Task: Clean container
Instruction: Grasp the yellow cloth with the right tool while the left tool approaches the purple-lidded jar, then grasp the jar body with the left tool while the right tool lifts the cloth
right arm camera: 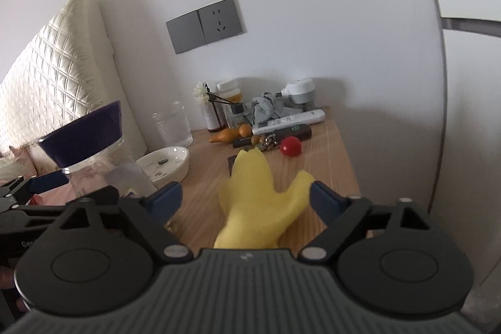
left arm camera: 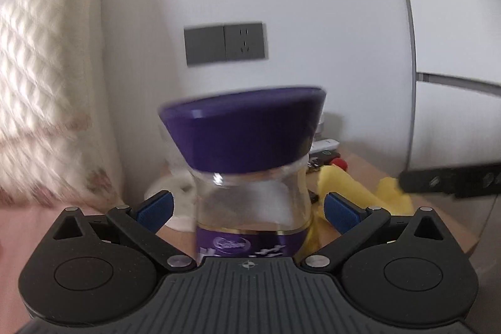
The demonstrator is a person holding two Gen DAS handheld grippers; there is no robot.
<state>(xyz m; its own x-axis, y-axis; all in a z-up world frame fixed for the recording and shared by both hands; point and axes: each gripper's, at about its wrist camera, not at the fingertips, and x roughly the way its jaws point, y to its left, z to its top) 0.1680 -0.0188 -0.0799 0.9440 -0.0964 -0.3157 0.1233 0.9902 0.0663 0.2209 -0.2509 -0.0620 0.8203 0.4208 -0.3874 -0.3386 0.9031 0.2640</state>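
Observation:
A clear jar [left arm camera: 253,202] with a wide purple lid [left arm camera: 244,127] and purple label stands upright between the fingers of my left gripper [left arm camera: 249,207]. The blue pads [left arm camera: 156,207] sit apart from the glass on both sides, so the gripper is open. The jar also shows at the left of the right wrist view [right arm camera: 94,152]. My right gripper [right arm camera: 244,202] is open, with a yellow cloth [right arm camera: 260,199] lying between its fingers over the wooden bedside table [right arm camera: 328,152]. The cloth also shows in the left wrist view [left arm camera: 344,187].
A white dish [right arm camera: 166,161], a ribbed glass jar [right arm camera: 173,127], bottles, a white remote [right arm camera: 288,119], a red ball [right arm camera: 290,146], a grey rag and a white plug-in device crowd the table's back. A quilted headboard [right arm camera: 53,93] stands left; a grey wall socket [right arm camera: 206,24] is above.

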